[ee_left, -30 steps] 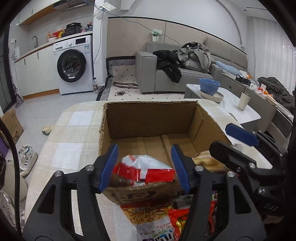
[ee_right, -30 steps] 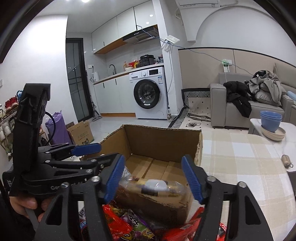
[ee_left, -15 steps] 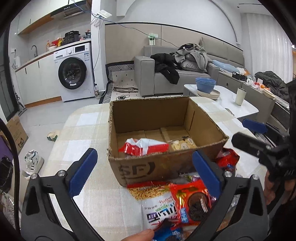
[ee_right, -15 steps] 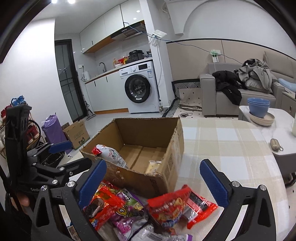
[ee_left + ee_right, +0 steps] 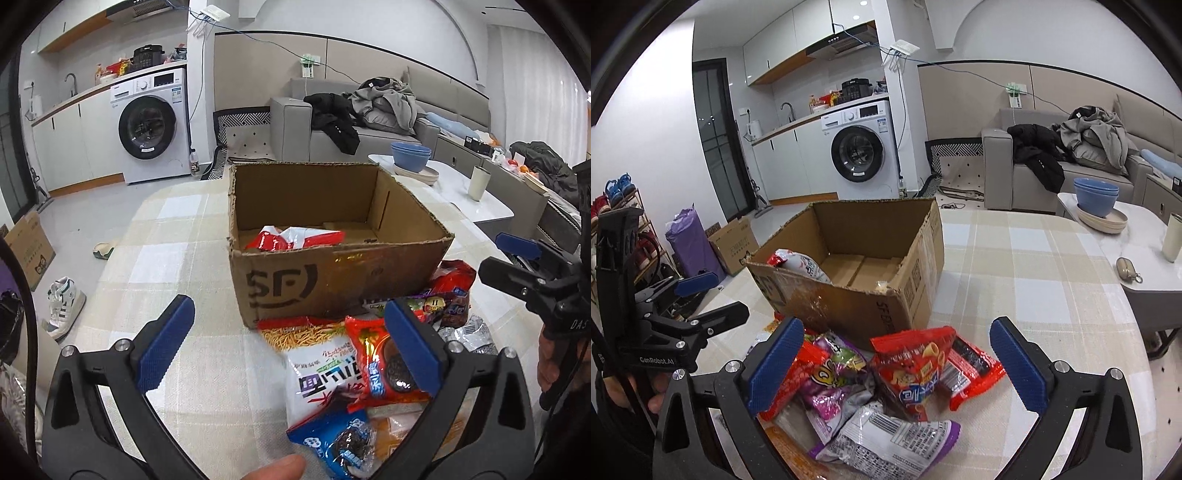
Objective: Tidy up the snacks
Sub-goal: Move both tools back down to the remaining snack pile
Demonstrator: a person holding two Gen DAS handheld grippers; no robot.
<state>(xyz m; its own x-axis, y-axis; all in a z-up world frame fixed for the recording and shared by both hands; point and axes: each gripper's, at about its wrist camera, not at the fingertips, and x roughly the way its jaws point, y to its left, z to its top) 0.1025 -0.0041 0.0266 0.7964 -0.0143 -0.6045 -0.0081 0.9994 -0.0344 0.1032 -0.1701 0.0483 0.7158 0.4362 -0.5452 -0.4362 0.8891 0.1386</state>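
On the left of the left wrist view, a bare stretch of the checked bench is seen. The left gripper is held over the near edge of the snack pile with its fingers spread wide and nothing pinched between them. Between the blue pads, a white noodle-snack bag is seen flat on the bench, touched on its right by a red cookie packet, with a blue cookie packet nearest the camera. A fingertip shows at the bottom edge. Behind the pile, the open cardboard box is set upright, and a red-and-white bag is seen lying inside it against the front wall.

In the right wrist view, the same box is seen left of centre. The right gripper is held over the pile, its fingers likewise spread wide and closed on nothing. Between them a purple packet and a red crisp bag are seen, with a silver-backed packet lying nearer. To the right the bench cloth is uncovered.
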